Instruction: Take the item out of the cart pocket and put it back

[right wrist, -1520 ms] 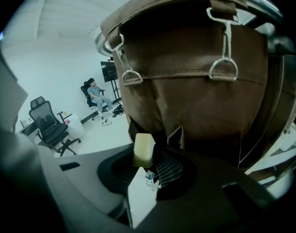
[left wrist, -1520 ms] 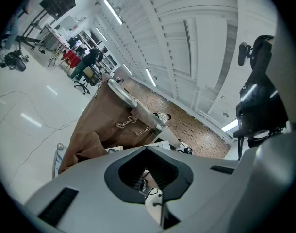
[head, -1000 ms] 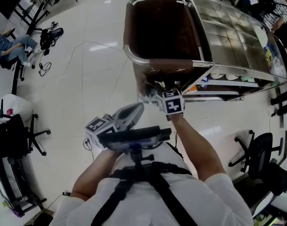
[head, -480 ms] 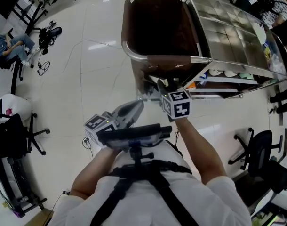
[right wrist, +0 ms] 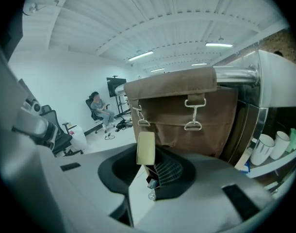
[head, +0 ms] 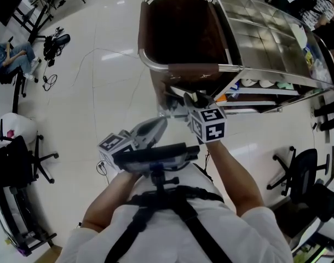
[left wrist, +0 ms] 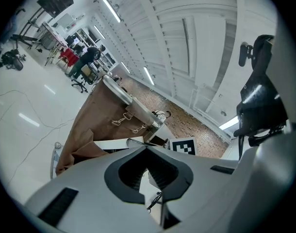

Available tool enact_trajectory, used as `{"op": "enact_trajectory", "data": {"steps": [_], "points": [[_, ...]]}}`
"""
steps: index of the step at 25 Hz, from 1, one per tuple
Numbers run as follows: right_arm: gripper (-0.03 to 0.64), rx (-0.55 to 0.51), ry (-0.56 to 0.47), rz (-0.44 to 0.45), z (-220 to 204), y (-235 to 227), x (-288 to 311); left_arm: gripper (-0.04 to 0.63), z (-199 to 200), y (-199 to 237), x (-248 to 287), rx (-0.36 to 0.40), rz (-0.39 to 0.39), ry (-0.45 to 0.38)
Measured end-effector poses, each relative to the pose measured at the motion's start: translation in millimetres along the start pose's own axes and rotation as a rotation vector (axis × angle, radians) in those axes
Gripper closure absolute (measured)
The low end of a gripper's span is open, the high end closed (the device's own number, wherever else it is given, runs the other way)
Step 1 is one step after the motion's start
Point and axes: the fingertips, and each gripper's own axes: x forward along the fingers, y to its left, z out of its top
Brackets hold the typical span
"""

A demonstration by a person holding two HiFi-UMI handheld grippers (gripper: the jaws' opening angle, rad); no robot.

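Note:
The cart's brown bag (head: 178, 32) hangs in a steel frame, and its end pocket (right wrist: 196, 130) with two metal clips faces me in the right gripper view. My right gripper (head: 190, 102) sits just short of that end of the bag, shut on a small beige item (right wrist: 146, 148) that stands upright between its pads. Lower left in the head view, my left gripper (head: 156, 127) hangs near my chest. Its tips meet with nothing between them (left wrist: 147, 152), and it points toward the bag from the side.
The cart's steel top (head: 265, 32) runs to the right, with white cups (right wrist: 264, 147) on the shelf under it. Office chairs (head: 298, 174) stand at the right and left (head: 19, 158). A seated person (head: 13, 53) is at the far left. A cable (head: 112, 51) lies on the floor.
My right gripper has drawn back a little from the cart's end toward me, still holding the beige item. The left gripper has not moved.

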Motion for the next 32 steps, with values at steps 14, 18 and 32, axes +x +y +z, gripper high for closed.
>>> {"op": "enact_trajectory", "data": {"steps": [14, 18, 32], "points": [[0.540, 0.006, -0.028, -0.009, 7.6, -5.3, -20.8, 0.603, 0.4, 0.1, 1.4, 0.014, -0.006, 0.006], [0.541, 0.007, -0.040, -0.008, 10.8, -4.6, -26.1, 0.603, 1.2, -0.2, 2.3, 0.016, -0.010, 0.008], [0.540, 0.019, -0.079, -0.001, 23.8, 0.0, -49.1, 0.603, 1.8, 4.1, 4.4, 0.009, -0.007, 0.001]]}}
